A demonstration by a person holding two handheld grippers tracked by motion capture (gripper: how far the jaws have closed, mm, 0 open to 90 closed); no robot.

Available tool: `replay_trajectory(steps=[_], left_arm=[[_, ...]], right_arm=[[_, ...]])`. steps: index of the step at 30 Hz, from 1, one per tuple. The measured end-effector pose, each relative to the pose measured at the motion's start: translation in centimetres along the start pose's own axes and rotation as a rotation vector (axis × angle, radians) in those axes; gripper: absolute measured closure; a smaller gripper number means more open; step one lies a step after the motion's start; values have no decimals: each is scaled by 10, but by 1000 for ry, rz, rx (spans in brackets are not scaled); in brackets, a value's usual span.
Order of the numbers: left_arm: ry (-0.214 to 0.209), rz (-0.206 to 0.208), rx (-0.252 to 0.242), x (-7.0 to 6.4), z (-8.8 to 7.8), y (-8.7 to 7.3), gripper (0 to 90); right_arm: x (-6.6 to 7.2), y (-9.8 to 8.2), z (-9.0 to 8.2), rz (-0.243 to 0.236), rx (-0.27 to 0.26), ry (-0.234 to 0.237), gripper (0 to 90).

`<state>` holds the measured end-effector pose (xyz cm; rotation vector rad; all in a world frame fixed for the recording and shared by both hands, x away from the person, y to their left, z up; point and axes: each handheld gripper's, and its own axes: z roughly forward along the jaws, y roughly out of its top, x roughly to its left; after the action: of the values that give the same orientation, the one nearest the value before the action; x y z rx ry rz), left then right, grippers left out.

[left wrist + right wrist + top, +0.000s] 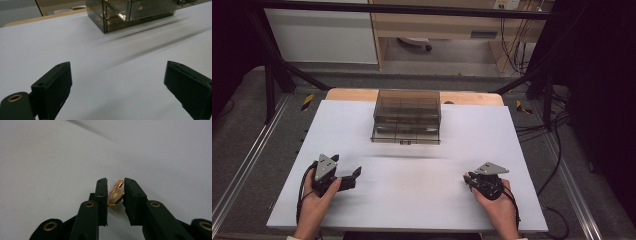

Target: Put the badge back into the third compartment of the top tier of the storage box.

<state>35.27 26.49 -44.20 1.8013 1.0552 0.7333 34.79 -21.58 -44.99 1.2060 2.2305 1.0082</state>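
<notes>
My right gripper (pixel 115 185) is shut on a small gold-coloured piece (pixel 116 193), pinched edge-on between the two black pads just above the white table sheet (pixel 50 157). From above, that gripper (pixel 468 178) sits at the front right of the sheet, held in the person's right hand. My left gripper (pixel 350 176) rests at the front left, with its jaws wide apart and nothing between them. In the left gripper view the open gripper (pixel 117 72) points towards a smoky transparent drawer box (pixel 125 15). The box (pixel 407 117) stands at the far middle of the sheet.
The white sheet (pixel 412 170) covers a wooden table whose far edge (pixel 347 94) shows behind the box. Black frame bars (pixel 272 75) and loose cables (pixel 557 150) flank the table. A wooden desk stands farther back.
</notes>
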Motion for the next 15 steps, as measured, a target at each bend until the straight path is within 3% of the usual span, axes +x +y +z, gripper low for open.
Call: replay_trajectory(steps=[15], left_arm=[[8, -9, -11, 2, -2, 1, 78]], right_arm=[[5, 1, 9, -4, 22, -8, 721]])
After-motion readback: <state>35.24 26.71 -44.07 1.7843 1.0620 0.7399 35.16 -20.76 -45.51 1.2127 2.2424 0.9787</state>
